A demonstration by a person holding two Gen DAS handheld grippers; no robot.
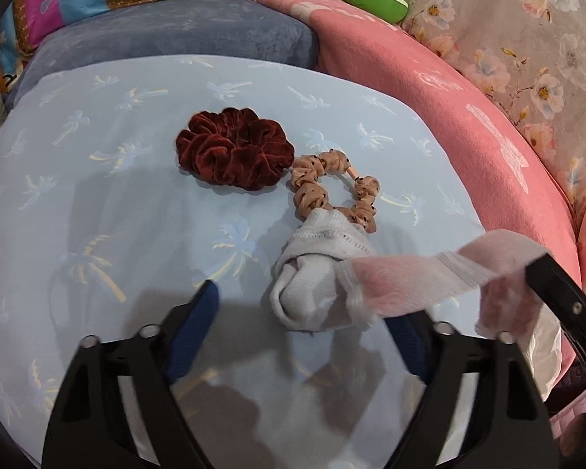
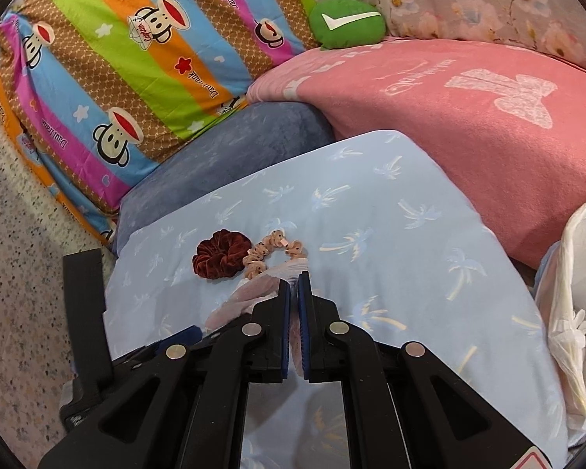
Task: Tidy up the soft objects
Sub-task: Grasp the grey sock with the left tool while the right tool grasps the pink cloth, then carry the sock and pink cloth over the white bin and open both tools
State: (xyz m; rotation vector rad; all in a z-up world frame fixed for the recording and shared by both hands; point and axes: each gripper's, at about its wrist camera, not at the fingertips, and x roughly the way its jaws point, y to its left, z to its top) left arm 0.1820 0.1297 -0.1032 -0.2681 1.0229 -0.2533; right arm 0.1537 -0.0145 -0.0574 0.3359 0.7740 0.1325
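A: Start with your left wrist view. Where is the sock?

B: The white sock bundle [image 1: 312,285] lies on the palm-print pillow [image 1: 97,195], just ahead of your left gripper [image 1: 308,312] and between its spread jaws, nothing pinched. A pink sock strip [image 1: 429,273] stretches from the bundle off toward the pillow's right edge, its long axis running across your view, up into the right gripper [image 1: 566,301].

A: And the right wrist view?

B: Your right gripper [image 2: 293,285] has its jaws pressed together on that pink cloth [image 2: 246,297]. The maroon scrunchie [image 2: 222,254] and tan scrunchie [image 2: 271,252] sit just beyond. Your left hand is nearer the bundle.
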